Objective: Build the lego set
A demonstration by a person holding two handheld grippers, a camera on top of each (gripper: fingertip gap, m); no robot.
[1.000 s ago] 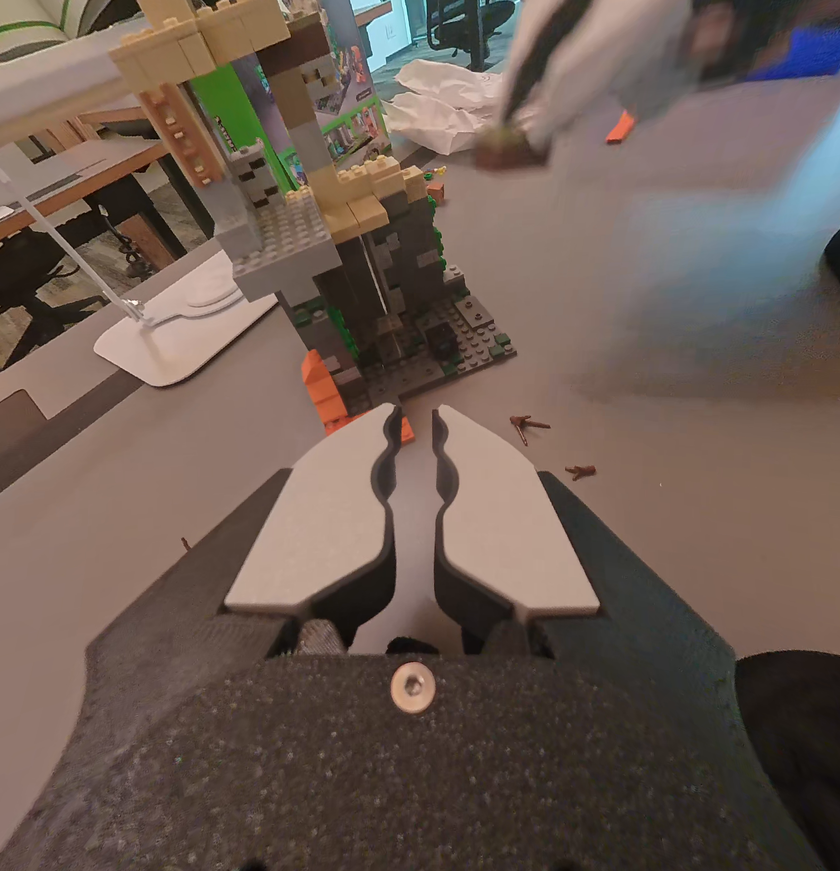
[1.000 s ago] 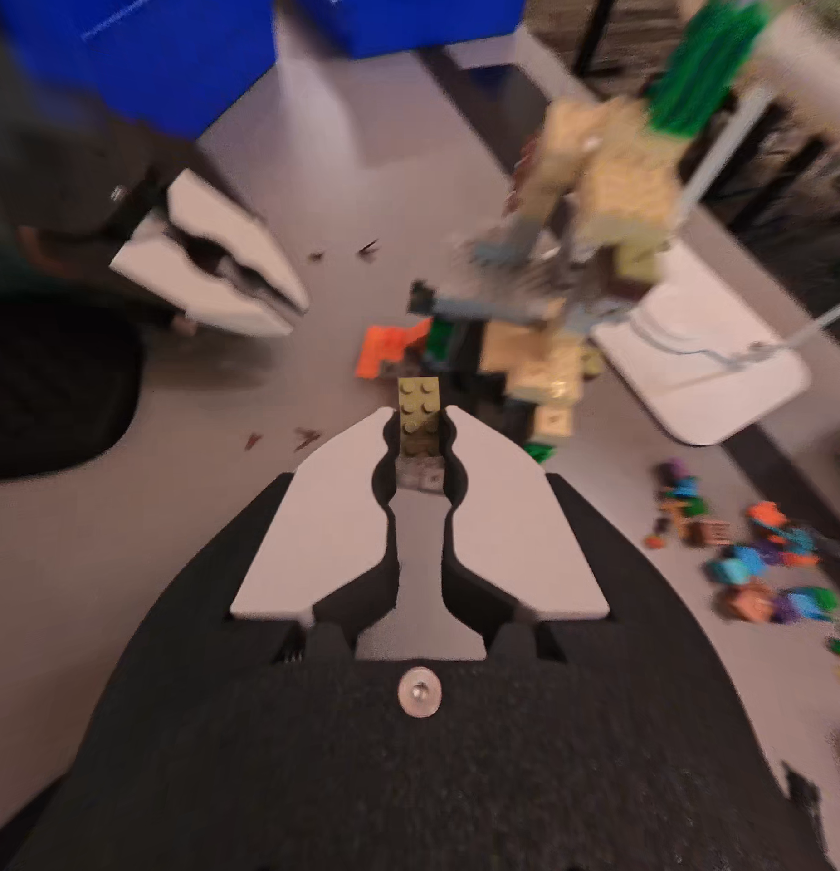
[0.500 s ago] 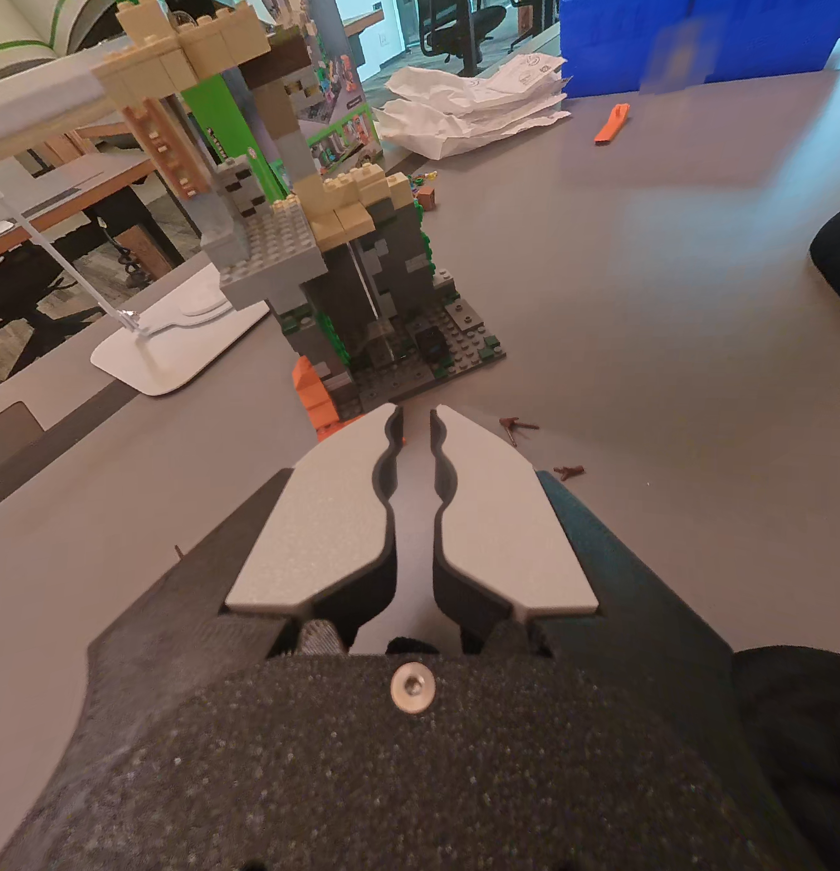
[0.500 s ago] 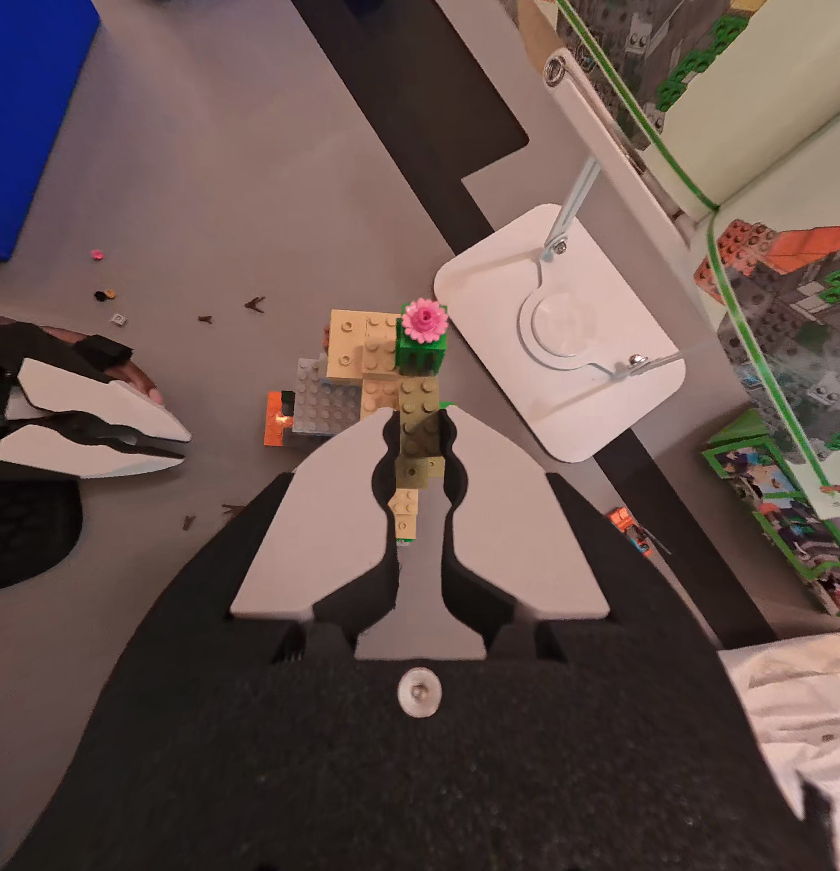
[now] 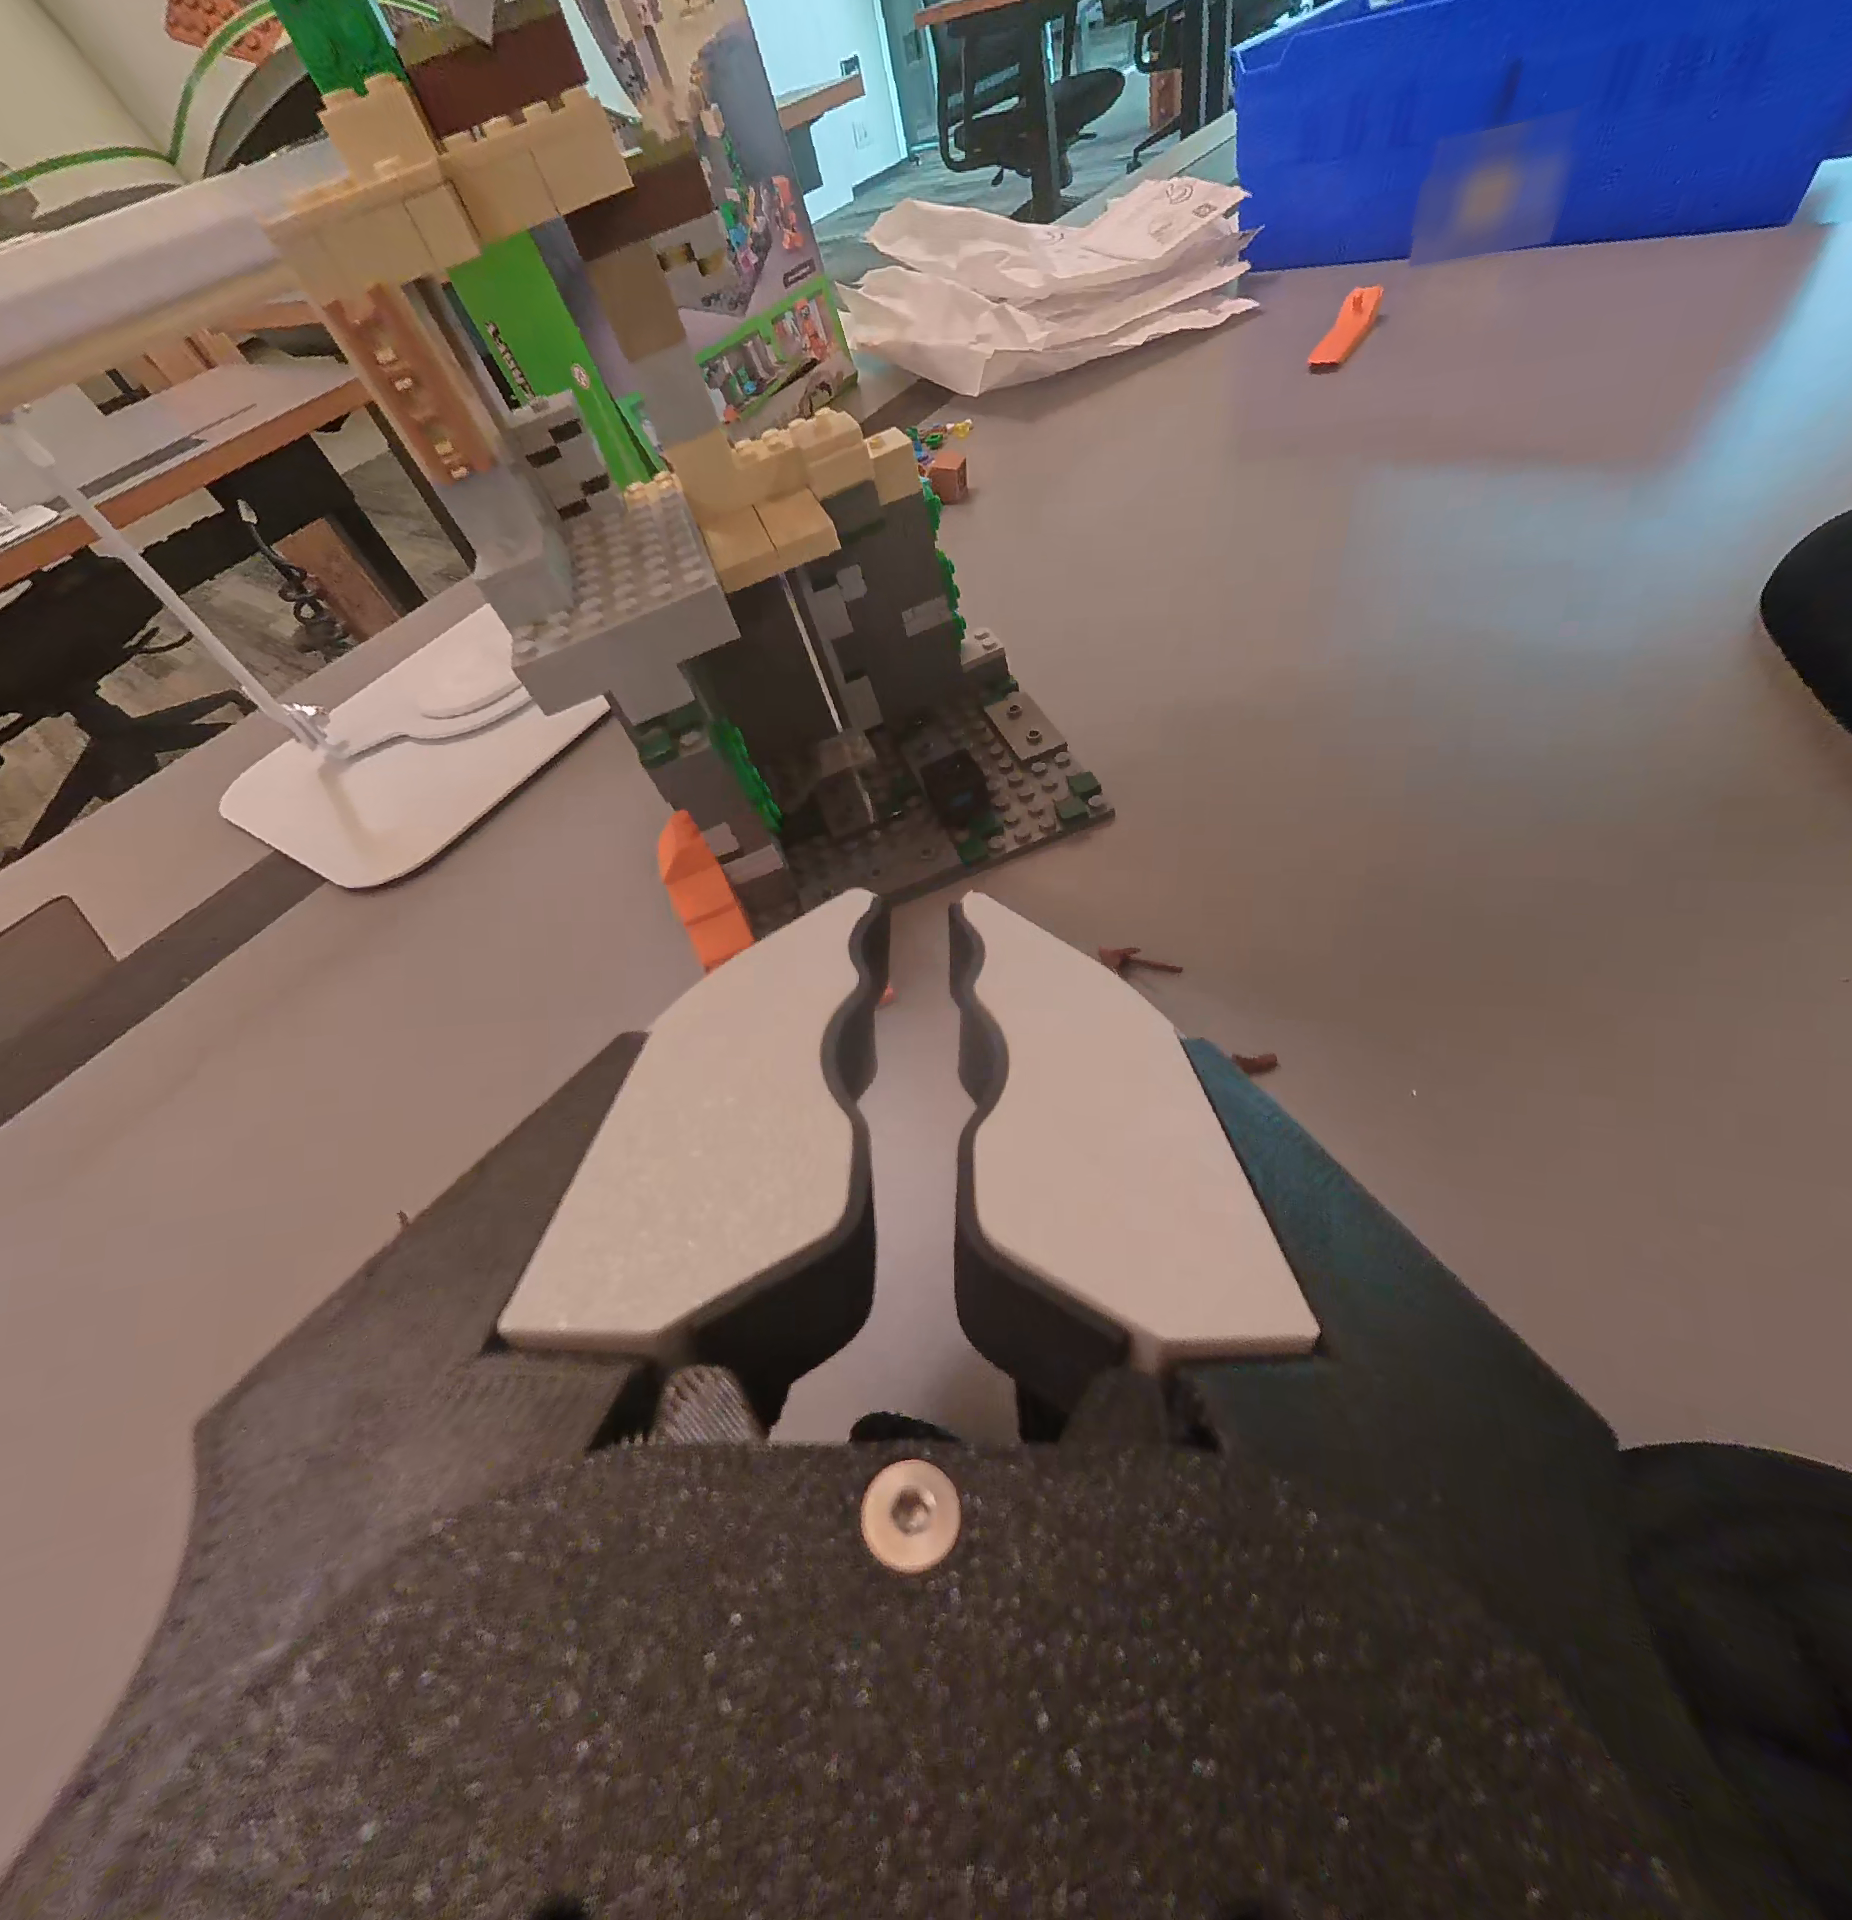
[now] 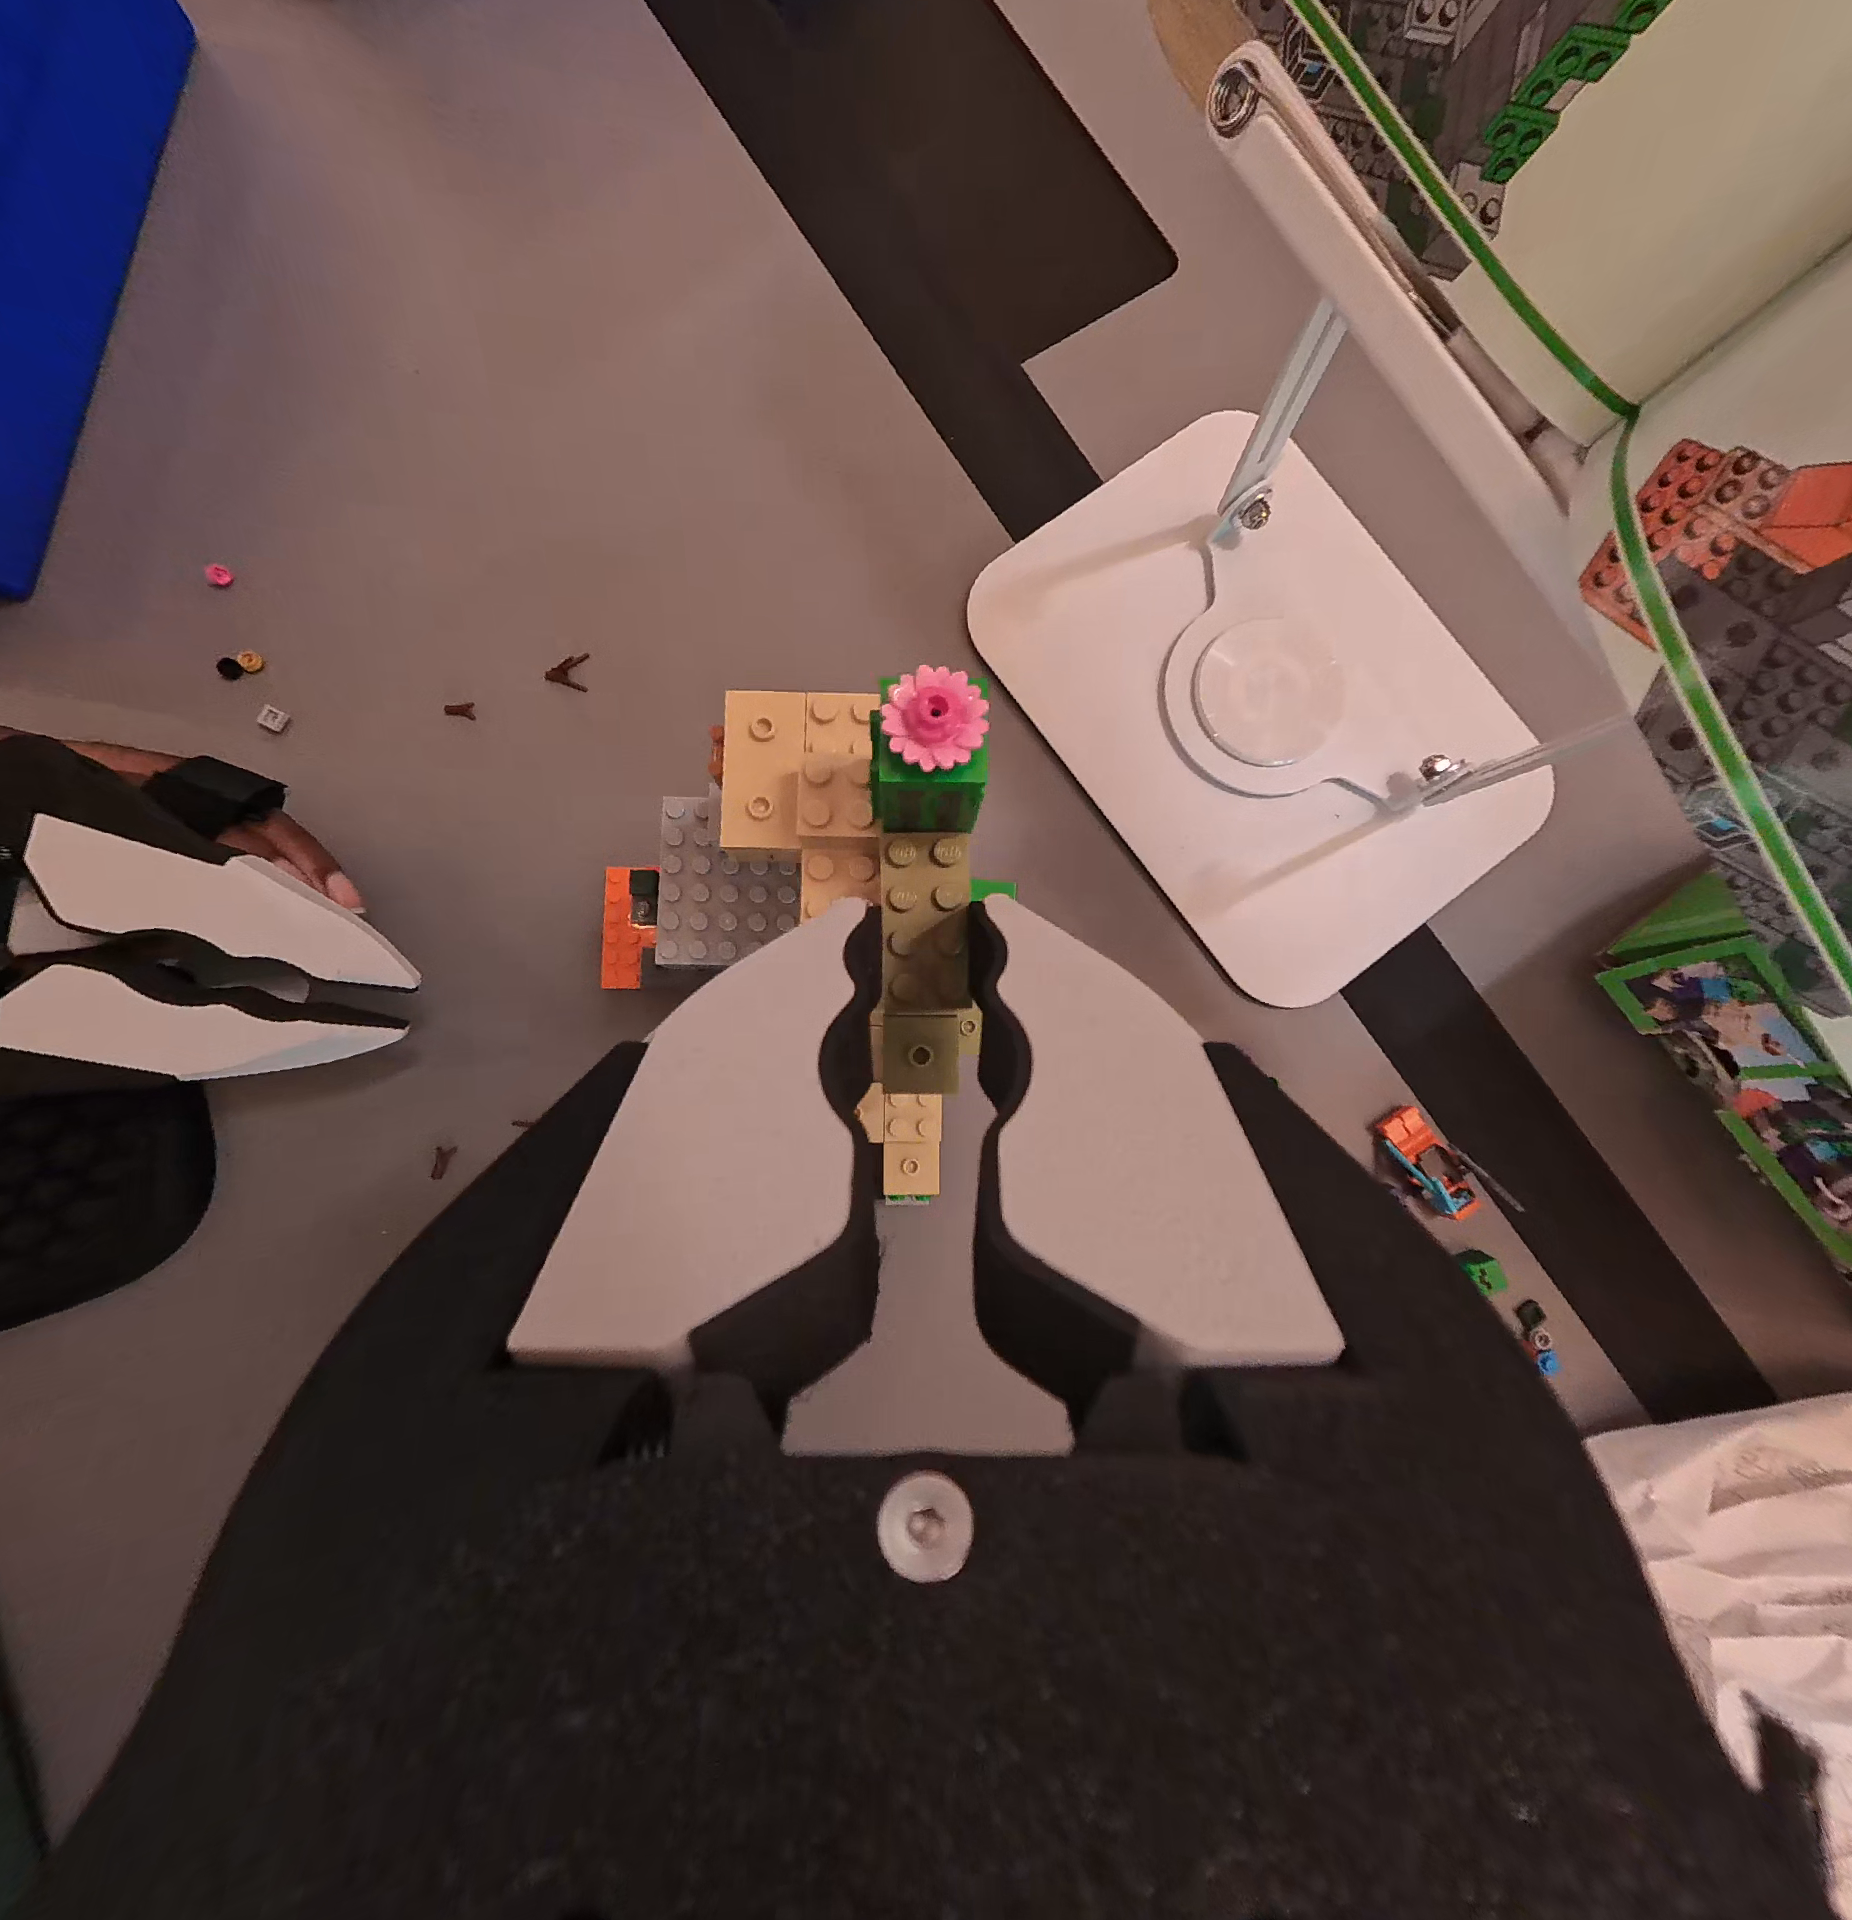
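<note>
Gripping olive brick [image 6: 924,940], right gripper [image 6: 924,914] above lego build [image 6: 797,790]; left gripper [image 5: 914,914] jaws parted, empty.

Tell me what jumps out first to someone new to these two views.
The pink flower on a green block tops the lego tower, seen from straight above. Just below it, the right gripper holds an olive brick strip over the build. The left gripper sits low on the grey table, holding nothing.

Tall tan-and-grey lego tower [image 5: 693,540] stands upright on the table, olive brick strip [image 6: 922,935] atop
</note>
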